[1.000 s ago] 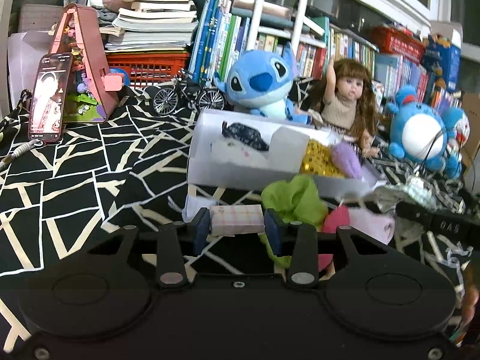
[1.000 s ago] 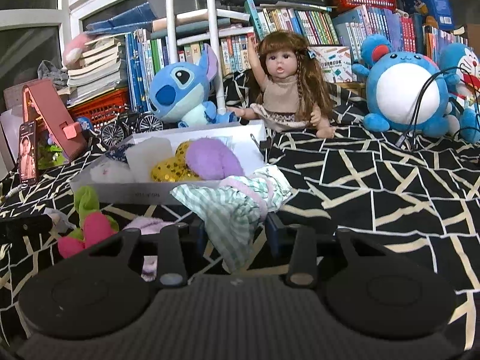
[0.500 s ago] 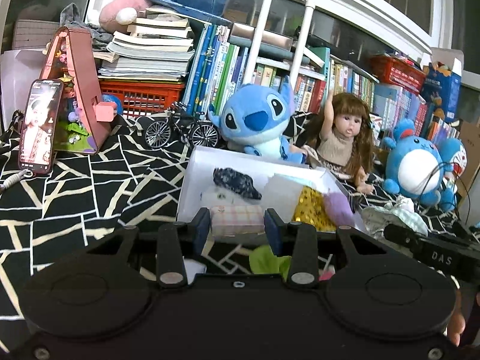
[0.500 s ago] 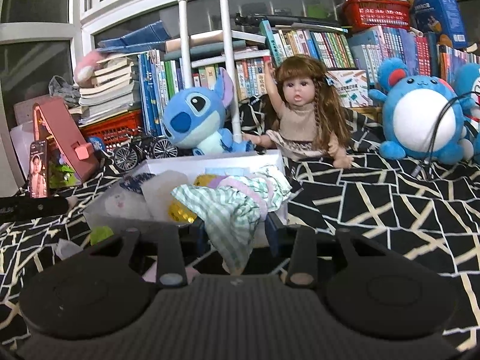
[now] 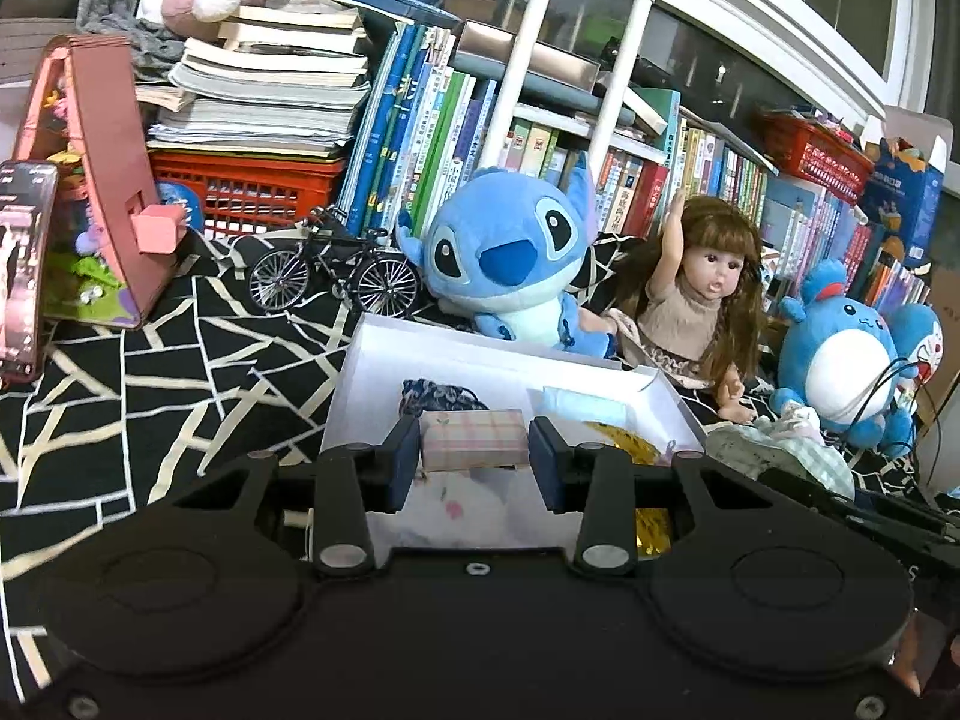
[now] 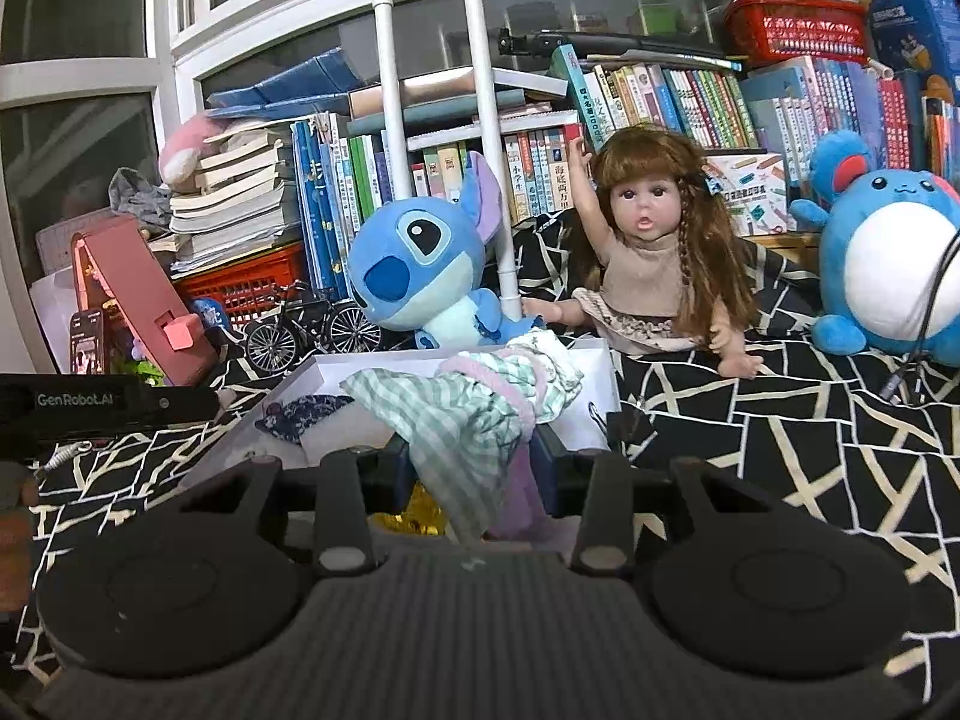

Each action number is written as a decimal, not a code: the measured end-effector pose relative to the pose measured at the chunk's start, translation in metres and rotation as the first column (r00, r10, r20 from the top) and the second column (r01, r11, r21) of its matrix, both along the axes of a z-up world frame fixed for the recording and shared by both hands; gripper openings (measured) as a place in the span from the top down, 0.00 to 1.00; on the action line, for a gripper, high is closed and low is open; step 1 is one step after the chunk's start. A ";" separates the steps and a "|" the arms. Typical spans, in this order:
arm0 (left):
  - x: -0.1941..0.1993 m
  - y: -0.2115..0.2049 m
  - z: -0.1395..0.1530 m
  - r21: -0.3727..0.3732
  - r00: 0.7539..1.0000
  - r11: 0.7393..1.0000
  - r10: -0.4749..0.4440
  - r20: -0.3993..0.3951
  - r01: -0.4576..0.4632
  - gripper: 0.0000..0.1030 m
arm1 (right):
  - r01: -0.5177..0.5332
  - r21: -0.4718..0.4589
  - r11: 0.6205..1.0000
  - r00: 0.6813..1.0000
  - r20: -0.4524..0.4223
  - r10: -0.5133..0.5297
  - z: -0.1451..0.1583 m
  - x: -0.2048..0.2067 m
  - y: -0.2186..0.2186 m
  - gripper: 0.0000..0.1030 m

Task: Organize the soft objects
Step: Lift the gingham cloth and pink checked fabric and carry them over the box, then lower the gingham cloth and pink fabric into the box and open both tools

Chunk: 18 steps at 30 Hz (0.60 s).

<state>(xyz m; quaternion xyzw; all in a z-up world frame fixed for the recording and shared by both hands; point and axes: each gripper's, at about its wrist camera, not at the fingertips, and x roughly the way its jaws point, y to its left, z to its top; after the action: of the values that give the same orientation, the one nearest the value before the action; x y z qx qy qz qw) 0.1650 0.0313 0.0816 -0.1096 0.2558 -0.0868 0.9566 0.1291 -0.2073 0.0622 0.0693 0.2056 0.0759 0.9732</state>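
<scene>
My left gripper (image 5: 474,459) is shut on a small pink plaid folded cloth (image 5: 474,439), held over the near part of the white box (image 5: 384,360). Inside the box lie a dark patterned cloth (image 5: 438,393), a pale blue roll (image 5: 582,402) and something gold and sequined (image 5: 624,441). My right gripper (image 6: 474,468) is shut on a bunched green checked cloth (image 6: 474,414) with pink trim, which hangs above the right end of the white box (image 6: 591,387). The dark patterned cloth (image 6: 306,411) shows at that box's left end. The left gripper's body (image 6: 102,402) appears at the left edge.
A blue plush (image 5: 510,264), a long-haired doll (image 5: 696,306) and a round blue plush (image 5: 846,360) sit behind the box. A toy bicycle (image 5: 336,270), a pink stand (image 5: 102,180), a phone (image 5: 24,264), book stacks and shelves line the back. A black patterned cloth (image 6: 780,420) covers the surface.
Both grippers have risen and moved forward with their cloths, from beside the box to above it. The loose green and pink items on the surface have dropped out of view.
</scene>
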 end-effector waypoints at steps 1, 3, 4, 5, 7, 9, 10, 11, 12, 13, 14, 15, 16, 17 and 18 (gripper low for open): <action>0.004 -0.001 0.000 0.005 1.000 1.000 -0.001 0.000 0.001 0.63 | -0.003 0.007 1.000 1.000 -0.005 0.003 0.000 0.004 0.000 0.58; 0.012 -0.003 0.000 0.017 1.000 1.000 -0.001 0.003 0.001 0.63 | -0.010 0.017 1.000 1.000 -0.012 0.010 0.000 0.012 0.001 0.58; 0.016 -0.004 0.000 0.022 1.000 1.000 -0.001 0.002 0.001 0.63 | -0.011 0.018 1.000 1.000 -0.013 0.011 0.000 0.017 0.001 0.58; 0.021 -0.005 0.000 0.025 1.000 1.000 -0.001 0.001 0.001 0.63 | -0.012 0.015 1.000 1.000 -0.015 0.013 0.001 0.021 0.002 0.58; 0.030 -0.008 0.001 0.029 1.000 1.000 -0.009 -0.003 0.010 0.63 | -0.018 0.011 1.000 1.000 -0.022 0.019 0.003 0.032 0.002 0.58; 0.042 -0.011 0.004 0.041 1.000 0.999 -0.022 -0.010 0.022 0.63 | -0.023 0.025 0.999 0.999 -0.042 0.024 0.007 0.045 0.000 0.58; 0.050 -0.012 0.006 0.054 1.000 0.998 -0.028 -0.011 0.028 0.63 | -0.024 0.035 0.999 0.998 -0.051 0.025 0.009 0.051 -0.001 0.58; 0.056 -0.012 0.008 0.063 1.000 0.998 -0.028 -0.009 0.028 0.63 | -0.021 0.047 0.999 0.998 -0.060 0.024 0.011 0.057 -0.003 0.58; 0.062 -0.014 0.009 0.068 1.000 0.997 -0.030 -0.009 0.030 0.63 | -0.019 0.051 0.998 0.997 -0.068 0.023 0.013 0.064 -0.004 0.58; 0.069 -0.014 0.011 0.070 0.999 0.997 -0.035 -0.011 0.036 0.63 | -0.019 0.053 0.998 0.997 -0.076 0.023 0.013 0.069 -0.004 0.58; 0.075 -0.015 0.011 0.068 0.999 0.997 -0.037 -0.016 0.038 0.63 | -0.018 0.055 0.998 0.996 -0.087 0.023 0.013 0.076 -0.005 0.58; 0.081 -0.015 0.010 0.063 0.999 0.997 -0.032 -0.026 0.033 0.63 | -0.019 0.057 0.998 0.995 -0.096 0.024 0.012 0.081 -0.005 0.58; 0.088 -0.016 0.007 0.060 0.999 0.998 -0.021 -0.049 0.024 0.63 | -0.018 0.062 0.998 0.994 -0.109 0.025 0.010 0.087 -0.005 0.58; 0.094 -0.017 0.004 0.059 0.997 0.998 -0.008 -0.072 0.012 0.63 | -0.017 0.069 0.997 0.992 -0.122 0.025 0.008 0.093 -0.005 0.58; 0.099 -0.018 0.000 0.056 0.996 0.998 0.000 -0.087 0.005 0.63 | -0.016 0.074 0.997 0.990 -0.135 0.026 0.005 0.098 -0.004 0.58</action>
<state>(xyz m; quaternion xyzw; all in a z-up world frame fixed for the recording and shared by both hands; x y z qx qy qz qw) 0.2639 0.0130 0.0814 -0.0858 0.2997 -0.0760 0.9471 0.2272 -0.2114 0.0676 0.1076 0.2694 0.0889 0.9529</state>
